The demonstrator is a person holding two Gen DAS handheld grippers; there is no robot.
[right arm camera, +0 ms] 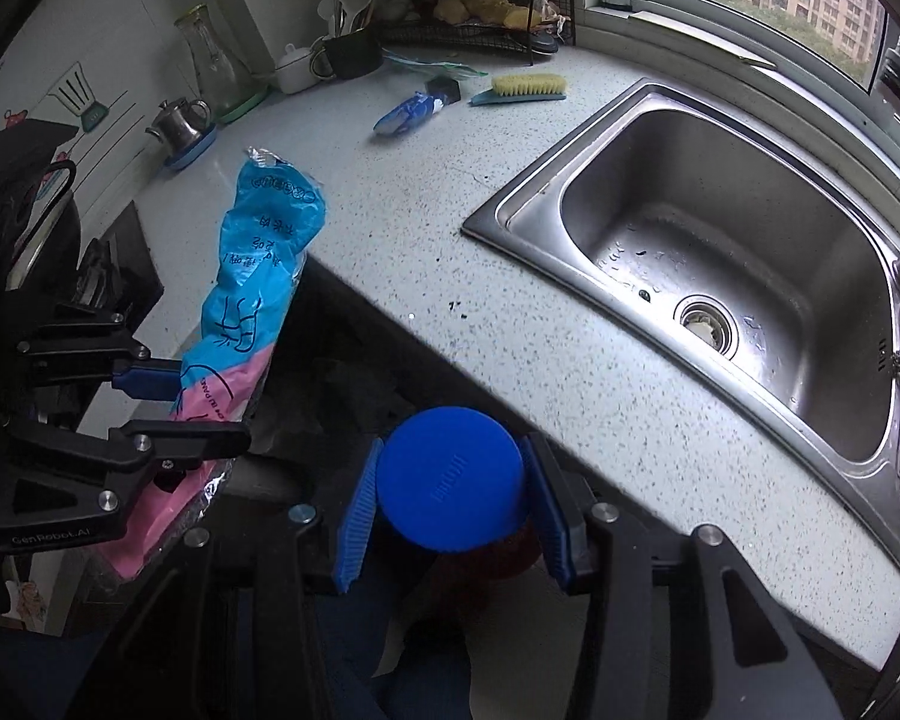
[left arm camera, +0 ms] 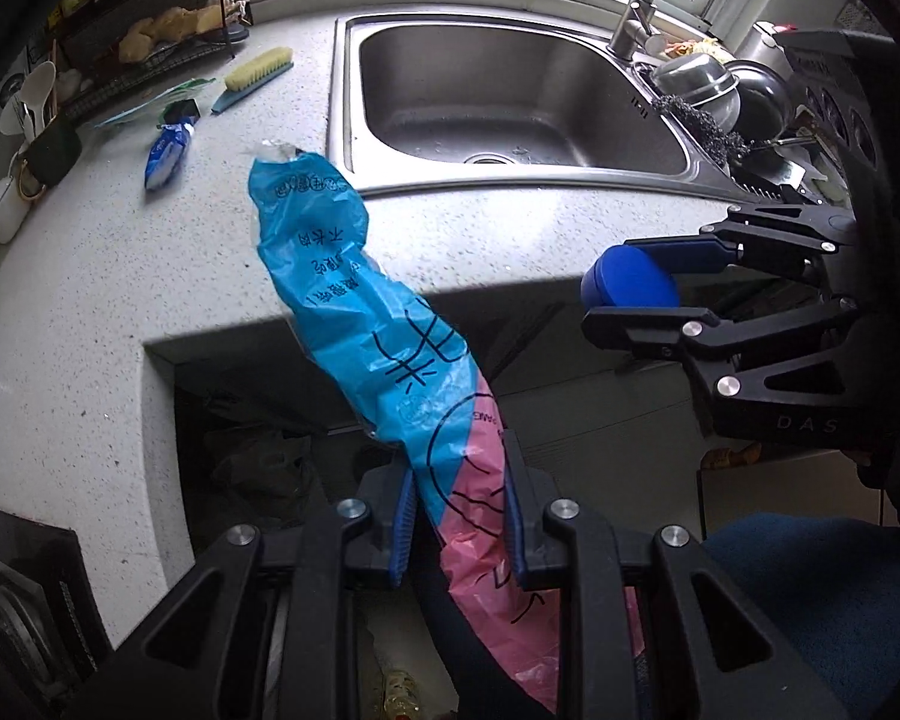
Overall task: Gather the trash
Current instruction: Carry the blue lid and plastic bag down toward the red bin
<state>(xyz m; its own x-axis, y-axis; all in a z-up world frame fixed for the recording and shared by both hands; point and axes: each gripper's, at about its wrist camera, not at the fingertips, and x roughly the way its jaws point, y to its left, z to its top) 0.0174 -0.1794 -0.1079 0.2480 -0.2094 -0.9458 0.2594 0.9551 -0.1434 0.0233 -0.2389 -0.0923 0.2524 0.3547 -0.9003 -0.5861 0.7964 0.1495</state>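
My left gripper [left arm camera: 459, 516] is shut on a long blue and pink plastic wrapper [left arm camera: 354, 300], held out past the front edge of the counter; it also shows in the right wrist view [right arm camera: 252, 276]. My right gripper [right arm camera: 450, 498] is shut on a bottle with a blue cap [right arm camera: 450, 477], also off the counter edge; the cap shows in the left wrist view [left arm camera: 630, 282]. A small blue and white wrapper [left arm camera: 168, 153] lies on the speckled counter [left arm camera: 150, 252] near the back, also in the right wrist view [right arm camera: 405, 113].
A steel sink [right arm camera: 720, 252] is set in the counter, with a tap [left arm camera: 645, 0] and pots [left arm camera: 720, 90] beside it. A scrub brush [right arm camera: 525, 87], a wire rack [right arm camera: 480, 6], a mug of utensils [right arm camera: 348, 48] and a kettle [right arm camera: 180, 120] stand at the back. A dark gap [left arm camera: 258, 456] lies below the counter.
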